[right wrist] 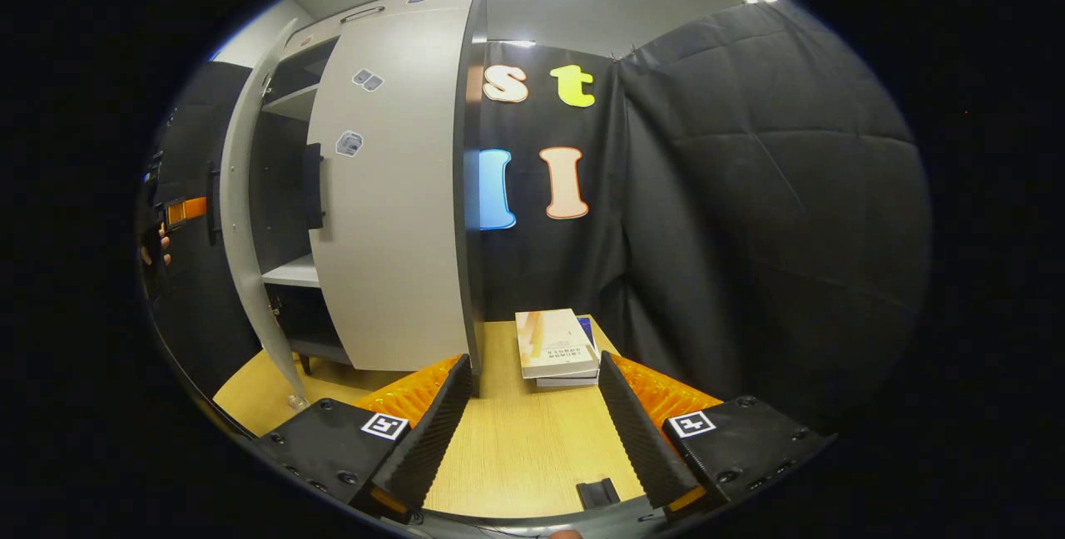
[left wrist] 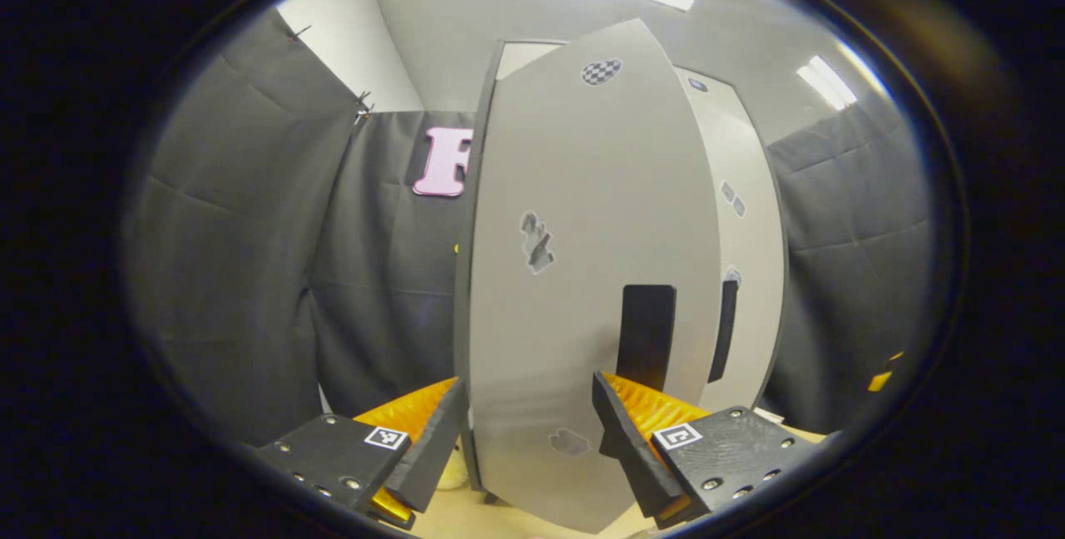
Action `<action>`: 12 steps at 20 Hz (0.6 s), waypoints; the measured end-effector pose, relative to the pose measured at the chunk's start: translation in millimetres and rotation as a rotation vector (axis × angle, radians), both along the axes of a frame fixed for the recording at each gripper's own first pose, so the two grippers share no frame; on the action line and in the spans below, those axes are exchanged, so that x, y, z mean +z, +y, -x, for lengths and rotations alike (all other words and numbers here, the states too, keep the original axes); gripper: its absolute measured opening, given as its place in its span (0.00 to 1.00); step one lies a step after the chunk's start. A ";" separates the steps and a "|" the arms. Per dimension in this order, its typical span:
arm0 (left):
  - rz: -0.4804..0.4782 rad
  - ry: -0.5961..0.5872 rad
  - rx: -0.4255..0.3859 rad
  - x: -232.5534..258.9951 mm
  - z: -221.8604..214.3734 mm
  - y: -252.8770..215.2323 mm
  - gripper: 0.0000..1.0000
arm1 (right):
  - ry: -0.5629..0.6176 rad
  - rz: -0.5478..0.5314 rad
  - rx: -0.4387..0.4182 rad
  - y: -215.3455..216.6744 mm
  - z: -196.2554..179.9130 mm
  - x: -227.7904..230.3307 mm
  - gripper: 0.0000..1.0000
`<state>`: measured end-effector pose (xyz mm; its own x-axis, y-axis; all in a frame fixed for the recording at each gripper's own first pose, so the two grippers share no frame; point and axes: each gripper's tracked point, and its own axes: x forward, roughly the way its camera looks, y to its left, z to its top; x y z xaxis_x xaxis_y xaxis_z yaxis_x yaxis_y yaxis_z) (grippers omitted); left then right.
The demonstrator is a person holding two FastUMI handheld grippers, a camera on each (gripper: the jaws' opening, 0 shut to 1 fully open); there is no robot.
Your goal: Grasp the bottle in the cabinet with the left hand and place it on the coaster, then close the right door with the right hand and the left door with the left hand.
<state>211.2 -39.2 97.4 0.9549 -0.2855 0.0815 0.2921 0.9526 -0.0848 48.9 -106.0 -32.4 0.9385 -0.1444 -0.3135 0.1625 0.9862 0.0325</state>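
Left gripper view, grey left door (left wrist: pixel 582 273) ajar

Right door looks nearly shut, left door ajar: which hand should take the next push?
Left. The left gripper is open right at the left door, fingers astride its panel. The right gripper hangs over the table, beside the cabinet.

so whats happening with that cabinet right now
A person is closing the tall grey cabinet with two handheld grippers. The left gripper is open and right up at the grey left door, near its black handle; that door is ajar. The right door looks nearly shut, and the right gripper hangs open over the light wooden table, beside a small stack of books.
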 end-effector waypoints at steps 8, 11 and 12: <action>-0.019 -0.019 0.016 -2.5 -11.1 -33.0 0.89 | 0.015 -0.009 -0.030 -23.2 17.7 -7.8 0.98; -0.034 -0.028 0.035 -1.5 -7.8 -31.8 0.91 | 0.013 -0.006 -0.010 -22.4 17.5 -5.4 1.00; -0.041 -0.033 0.046 -2.4 -5.6 -30.0 0.91 | 0.010 0.001 0.000 -21.0 18.0 -4.1 0.98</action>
<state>216.8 -69.2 95.0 0.9641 -0.2451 0.1026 0.2498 0.9676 -0.0360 30.9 -127.0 -36.6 0.9353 -0.1451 -0.3227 0.1632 0.9862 0.0296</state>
